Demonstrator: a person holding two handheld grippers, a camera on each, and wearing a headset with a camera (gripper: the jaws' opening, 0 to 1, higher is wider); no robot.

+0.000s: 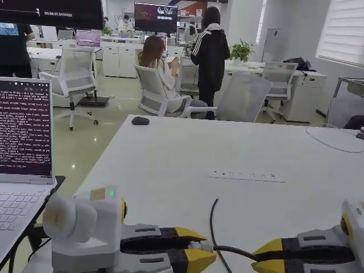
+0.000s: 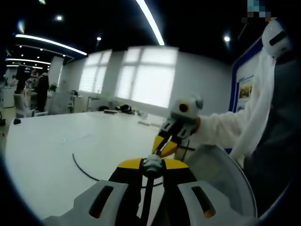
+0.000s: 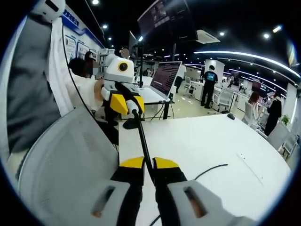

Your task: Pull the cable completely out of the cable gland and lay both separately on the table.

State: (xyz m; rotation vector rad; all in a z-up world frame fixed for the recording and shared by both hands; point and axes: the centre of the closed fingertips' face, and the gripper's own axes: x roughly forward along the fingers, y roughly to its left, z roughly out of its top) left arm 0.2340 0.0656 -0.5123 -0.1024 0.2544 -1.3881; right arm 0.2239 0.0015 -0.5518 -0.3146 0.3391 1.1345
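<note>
Head view, lower left of frame: the left tool (image 1: 208,248) is seen lying level, its yellow jaws closed on a small pale gland (image 1: 201,245). At lower right, the right tool (image 1: 257,257) is pointed back at it, jaws clamped on a black cable (image 1: 233,249). The cable is drawn straight between the two tools and is seen entering the gland, so the two parts are not yet separated. Both are held just above the white surface (image 1: 227,153), near its bottom edge. A loose tail of cable is laid in a curve on the surface at lower centre. The same straight run is recorded in the right gripper view, from bottom centre up to the left tool at upper left. An open laptop (image 1: 23,131) is noted at far left.
</note>
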